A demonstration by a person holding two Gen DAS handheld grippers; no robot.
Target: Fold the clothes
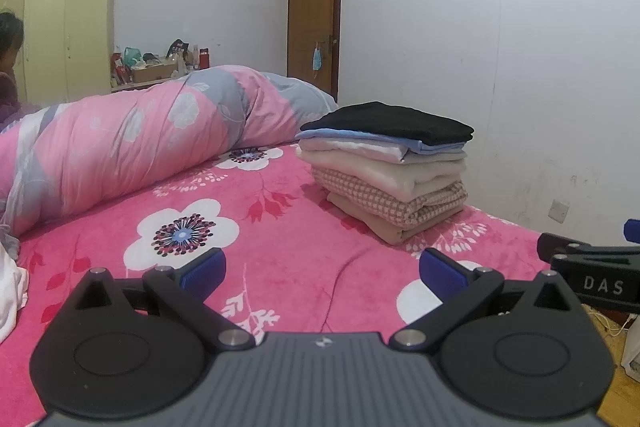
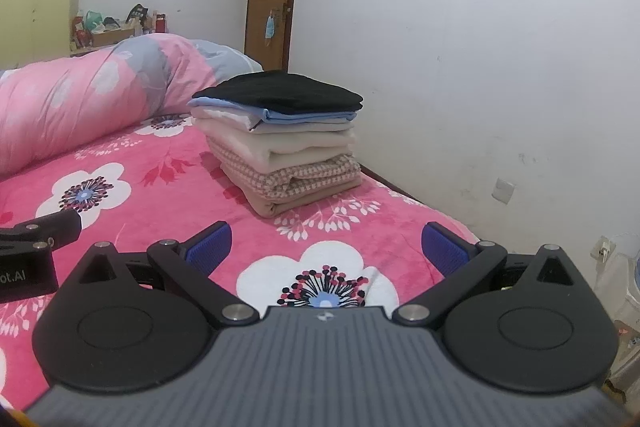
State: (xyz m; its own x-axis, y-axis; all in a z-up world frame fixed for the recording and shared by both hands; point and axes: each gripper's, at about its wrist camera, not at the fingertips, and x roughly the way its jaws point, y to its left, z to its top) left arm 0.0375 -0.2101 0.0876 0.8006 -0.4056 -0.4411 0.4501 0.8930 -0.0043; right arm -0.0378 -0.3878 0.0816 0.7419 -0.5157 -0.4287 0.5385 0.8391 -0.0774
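Observation:
A neat stack of folded clothes [image 1: 390, 167] [image 2: 282, 141] sits on the pink flowered bed sheet [image 1: 288, 255] [image 2: 168, 187] near the wall: black on top, then light blue, white, cream, checked pink and beige. My left gripper [image 1: 322, 273] hovers open over the sheet, well in front of the stack, nothing between its blue pads. My right gripper [image 2: 326, 245] is also open and empty, in front of the stack near the bed's corner. A white garment [image 1: 10, 291] lies loose at the left edge in the left wrist view.
A rolled pink and grey quilt [image 1: 132, 143] [image 2: 80, 103] lies across the bed behind the stack. A person [image 1: 10, 67] sits at the far left. The white wall [image 1: 500, 67] runs along the bed's right side, with a brown door [image 1: 314, 7] and a yellow wardrobe [image 1: 68, 31] behind.

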